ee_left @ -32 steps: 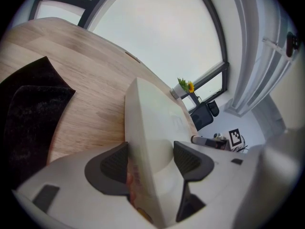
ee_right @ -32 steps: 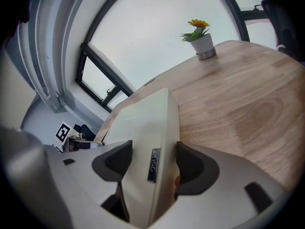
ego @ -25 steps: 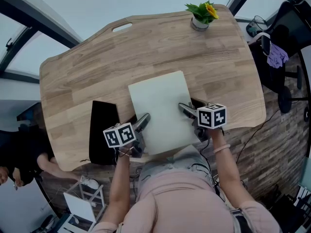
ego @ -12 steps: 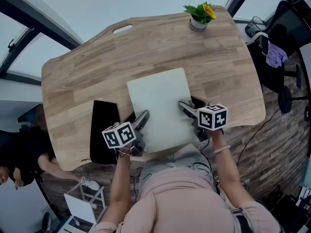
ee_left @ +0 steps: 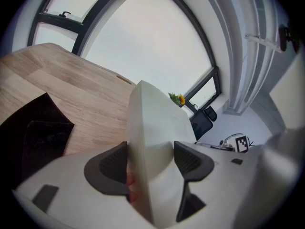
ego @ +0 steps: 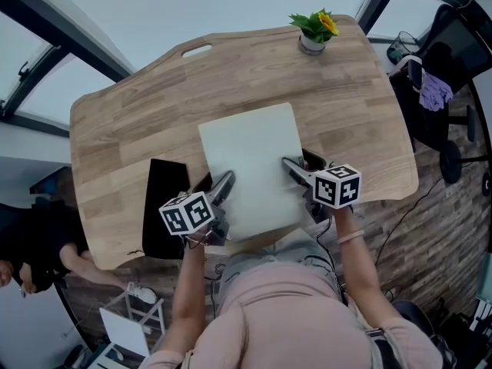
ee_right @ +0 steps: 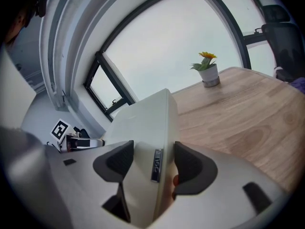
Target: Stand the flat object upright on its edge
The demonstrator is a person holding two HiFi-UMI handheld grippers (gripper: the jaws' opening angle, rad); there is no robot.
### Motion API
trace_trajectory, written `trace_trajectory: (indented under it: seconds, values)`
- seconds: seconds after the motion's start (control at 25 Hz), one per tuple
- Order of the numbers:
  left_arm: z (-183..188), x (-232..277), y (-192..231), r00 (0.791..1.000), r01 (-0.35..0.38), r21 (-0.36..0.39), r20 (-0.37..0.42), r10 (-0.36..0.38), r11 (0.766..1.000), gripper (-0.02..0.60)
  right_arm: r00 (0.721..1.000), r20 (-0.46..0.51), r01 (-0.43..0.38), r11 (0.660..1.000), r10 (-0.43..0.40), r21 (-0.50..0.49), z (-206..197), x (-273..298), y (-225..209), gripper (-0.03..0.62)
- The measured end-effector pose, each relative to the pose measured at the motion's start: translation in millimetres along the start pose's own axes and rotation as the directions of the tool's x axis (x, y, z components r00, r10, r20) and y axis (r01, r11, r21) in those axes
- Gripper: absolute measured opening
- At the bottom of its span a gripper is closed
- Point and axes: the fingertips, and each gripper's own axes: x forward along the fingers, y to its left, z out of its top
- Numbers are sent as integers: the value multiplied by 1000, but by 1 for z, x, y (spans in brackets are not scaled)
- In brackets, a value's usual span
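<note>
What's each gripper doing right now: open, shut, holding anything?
Left gripper: shut on the flat white object, at its left edge.
Right gripper: shut on the same flat white object, at its right edge.

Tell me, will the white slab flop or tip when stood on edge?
Probably stiff: the white slab looks unbent between the left tool and right tool. Likely tippy on its narrow edge; smooth faces may slip.
</note>
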Motion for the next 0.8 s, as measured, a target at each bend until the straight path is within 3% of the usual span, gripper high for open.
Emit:
trace_trajectory:
  seconds: [0.8]
  values:
    - [31, -15, -28, 995, 12, 126, 99, -25, 992, 288, 995, 93, -21, 992, 32, -126, 35, -17, 15, 264]
